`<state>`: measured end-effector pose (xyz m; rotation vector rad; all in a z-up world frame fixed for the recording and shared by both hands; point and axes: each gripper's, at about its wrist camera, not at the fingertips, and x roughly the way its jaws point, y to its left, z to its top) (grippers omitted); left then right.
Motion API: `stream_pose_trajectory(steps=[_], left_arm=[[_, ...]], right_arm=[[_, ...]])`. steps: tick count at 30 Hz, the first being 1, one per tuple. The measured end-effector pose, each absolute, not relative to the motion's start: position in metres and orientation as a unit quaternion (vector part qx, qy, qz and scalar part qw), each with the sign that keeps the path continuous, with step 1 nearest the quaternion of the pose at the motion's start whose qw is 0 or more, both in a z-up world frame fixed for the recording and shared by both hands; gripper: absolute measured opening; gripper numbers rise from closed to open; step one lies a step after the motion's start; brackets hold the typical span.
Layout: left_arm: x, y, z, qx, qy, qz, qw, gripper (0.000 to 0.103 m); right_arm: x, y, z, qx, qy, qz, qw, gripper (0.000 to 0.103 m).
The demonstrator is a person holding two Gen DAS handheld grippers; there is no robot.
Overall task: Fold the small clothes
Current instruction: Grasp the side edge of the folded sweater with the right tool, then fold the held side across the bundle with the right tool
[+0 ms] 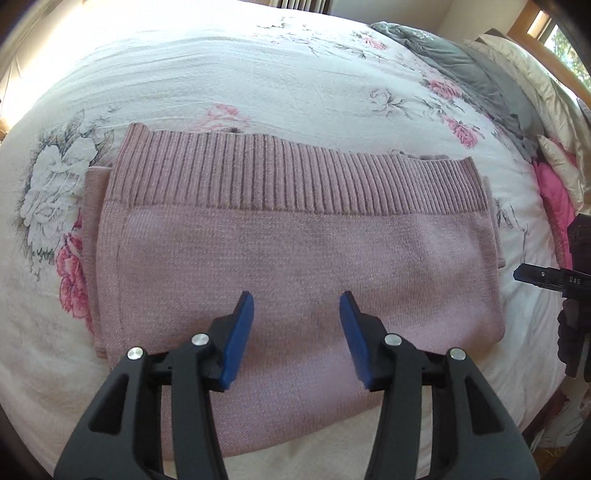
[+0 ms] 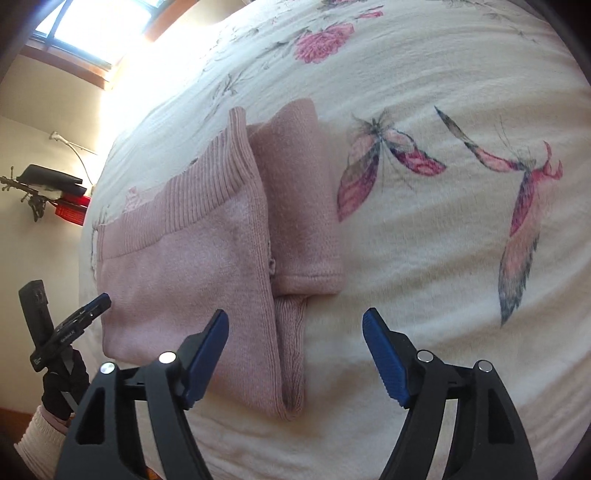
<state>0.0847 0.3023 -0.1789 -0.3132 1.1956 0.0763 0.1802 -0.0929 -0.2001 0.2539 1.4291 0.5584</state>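
Observation:
A pink knitted garment (image 1: pixel 295 251) lies folded flat on the floral bedspread (image 1: pixel 258 74), its ribbed hem on the far side. My left gripper (image 1: pixel 296 301) hovers open above its near half, nothing between the blue pads. In the right wrist view the same pink garment (image 2: pixel 192 266) shows a folded sleeve (image 2: pixel 303 206) lying beside the body. My right gripper (image 2: pixel 295 321) is open over the garment's near right edge and holds nothing. The right gripper's tip (image 1: pixel 532 275) shows at the right edge of the left wrist view. The left gripper (image 2: pixel 92 308) appears at the left of the right wrist view.
Grey bedding (image 1: pixel 476 70), pale pillows (image 1: pixel 528 62) and a bright pink item (image 1: pixel 554 206) lie along the bed's right side. A wall shelf with dark and red objects (image 2: pixel 55 192) hangs left of the bed, under a window (image 2: pixel 96 29). A gloved hand (image 2: pixel 62 387) holds the left gripper.

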Motion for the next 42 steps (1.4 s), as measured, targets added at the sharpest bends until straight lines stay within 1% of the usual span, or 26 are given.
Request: stream_pose_trajectory(steps=[7,9,11,12,13,14,16,22,29,31,32,34,38,42], left_arm=[[0.114,0.292,-0.204,-0.166,0.577,0.038,0.799,0.049],[0.118,0.291,-0.212,-0.163,0.585,0.039,0.794,0.049],[0.119,0.292,-0.216,-0.162,0.585,0.038,0.793,0.049],[0.119,0.293,-0.217,-0.165,0.586,0.037,0.793,0.049],[0.120,0.294,-0.218,-0.167,0.586,0.035,0.792,0.050],[0.120,0.295,-0.219,-0.170,0.586,0.034,0.792,0.050],[0.121,0.297,-0.221,-0.172,0.587,0.032,0.791,0.050],[0.122,0.297,-0.224,-0.168,0.589,0.029,0.790,0.050],[0.124,0.298,-0.227,-0.171,0.589,0.024,0.790,0.051],[0.123,0.299,-0.225,-0.176,0.590,0.023,0.788,0.052],[0.123,0.300,-0.222,-0.180,0.591,0.022,0.786,0.051],[0.118,0.305,-0.211,-0.191,0.585,0.022,0.788,0.051],[0.103,0.318,-0.183,-0.212,0.554,0.011,0.805,0.051],[0.090,0.336,-0.165,-0.241,0.533,0.002,0.811,0.052]], right_arm=[[0.208,-0.070,-0.230,0.122,0.670,0.265,0.683,0.077],[0.212,-0.066,-0.235,0.123,0.670,0.270,0.681,0.075],[0.214,-0.060,-0.237,0.110,0.669,0.267,0.685,0.060],[0.214,-0.060,-0.238,0.108,0.667,0.267,0.687,0.056],[0.214,-0.062,-0.238,0.115,0.666,0.271,0.686,0.047],[0.213,-0.065,-0.240,0.123,0.667,0.272,0.682,0.041],[0.213,-0.066,-0.242,0.131,0.669,0.270,0.680,0.037],[0.213,-0.058,-0.242,0.115,0.672,0.262,0.683,0.036],[0.215,-0.060,-0.248,0.121,0.675,0.251,0.683,0.036],[0.214,-0.054,-0.245,0.113,0.678,0.242,0.685,0.033],[0.213,-0.051,-0.241,0.106,0.679,0.237,0.687,0.029],[0.210,-0.040,-0.227,0.094,0.675,0.233,0.693,0.024],[0.202,-0.011,-0.190,0.098,0.655,0.275,0.697,0.021],[0.189,0.034,-0.155,0.070,0.630,0.329,0.700,0.020]])
